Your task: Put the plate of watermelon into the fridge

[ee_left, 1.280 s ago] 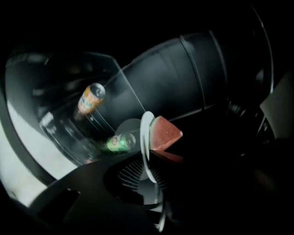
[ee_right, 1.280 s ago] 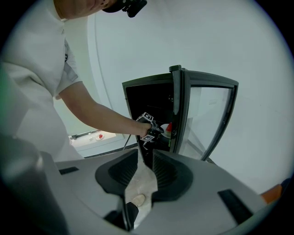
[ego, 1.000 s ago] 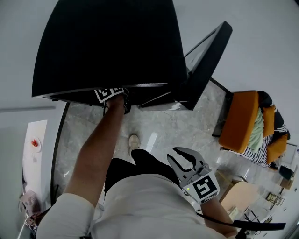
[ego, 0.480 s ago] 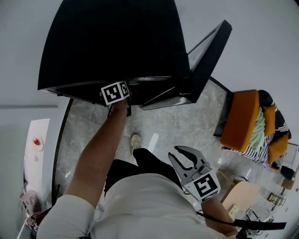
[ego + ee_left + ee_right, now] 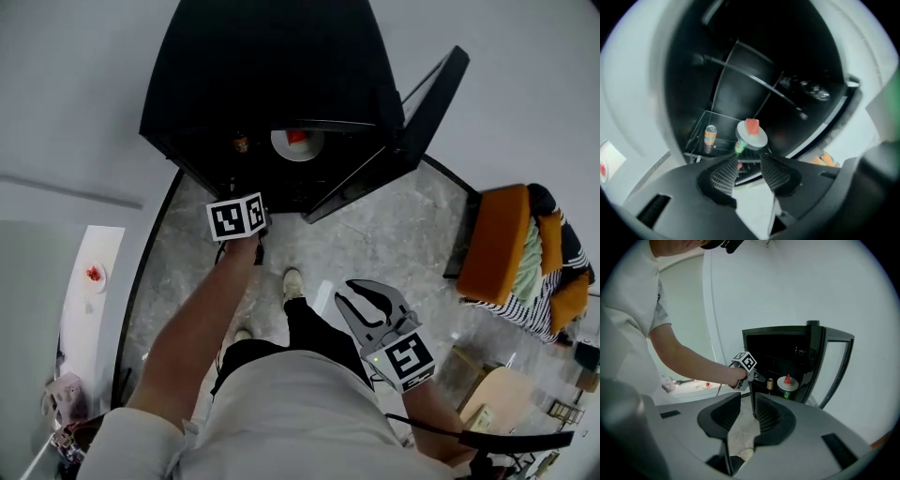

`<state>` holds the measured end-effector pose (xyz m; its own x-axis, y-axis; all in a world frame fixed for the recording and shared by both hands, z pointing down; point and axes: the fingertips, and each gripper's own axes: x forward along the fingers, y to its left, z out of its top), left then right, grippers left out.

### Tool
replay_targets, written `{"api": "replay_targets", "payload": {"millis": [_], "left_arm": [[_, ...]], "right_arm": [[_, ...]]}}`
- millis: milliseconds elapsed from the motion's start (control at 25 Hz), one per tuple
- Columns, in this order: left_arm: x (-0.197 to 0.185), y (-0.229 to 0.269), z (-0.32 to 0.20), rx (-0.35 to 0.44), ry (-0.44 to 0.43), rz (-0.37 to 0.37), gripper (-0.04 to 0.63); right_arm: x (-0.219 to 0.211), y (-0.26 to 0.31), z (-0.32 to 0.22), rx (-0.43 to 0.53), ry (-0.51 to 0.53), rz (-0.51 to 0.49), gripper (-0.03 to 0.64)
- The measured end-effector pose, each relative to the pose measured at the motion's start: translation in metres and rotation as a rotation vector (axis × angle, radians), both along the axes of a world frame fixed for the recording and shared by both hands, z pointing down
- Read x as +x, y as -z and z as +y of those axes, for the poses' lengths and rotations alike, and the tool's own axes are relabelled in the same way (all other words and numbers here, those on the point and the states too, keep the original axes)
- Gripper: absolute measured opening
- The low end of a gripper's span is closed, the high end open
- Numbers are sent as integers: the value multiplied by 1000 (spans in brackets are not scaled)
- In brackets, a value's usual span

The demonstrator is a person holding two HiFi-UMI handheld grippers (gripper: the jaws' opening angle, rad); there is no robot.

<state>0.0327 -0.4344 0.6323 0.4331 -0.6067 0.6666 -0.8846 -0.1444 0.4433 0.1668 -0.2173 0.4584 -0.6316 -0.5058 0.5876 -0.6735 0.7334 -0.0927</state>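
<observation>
While the plate of watermelon (image 5: 297, 142) sits inside the open fridge (image 5: 272, 66) beside a drink can (image 5: 709, 136), left claw (image 5: 749, 159) hangs just outside, wide open, empty; right claw (image 5: 747, 404) parted, empty.

No writing can be read. On the can (image 5: 710, 136), lower centre-left, a coloured label is seen but blurred. Only black-and-white square patterns are carried by the marker cube (image 5: 236, 217).

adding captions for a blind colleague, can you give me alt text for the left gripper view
A white plate holding a red watermelon wedge sits inside an open black fridge, beside a drink can. In the foreground the left gripper is open and empty, pointing at the plate.
</observation>
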Motion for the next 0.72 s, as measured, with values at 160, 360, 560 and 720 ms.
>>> {"api": "replay_targets", "payload": {"millis": [160, 360, 560, 720], "left_arm": [[-18, 22, 51, 13, -66, 2, 161], [-41, 54, 131, 44, -168, 14, 161], [-67, 81, 220, 59, -302, 29, 161], [-91, 102, 289, 80, -400, 43, 161]], "right_arm": [[-30, 7, 24, 19, -9, -11, 104], [-67, 10, 73, 29, -36, -24, 103], [-104, 20, 122, 52, -48, -50, 89], [-132, 28, 159, 86, -51, -56, 66]]}}
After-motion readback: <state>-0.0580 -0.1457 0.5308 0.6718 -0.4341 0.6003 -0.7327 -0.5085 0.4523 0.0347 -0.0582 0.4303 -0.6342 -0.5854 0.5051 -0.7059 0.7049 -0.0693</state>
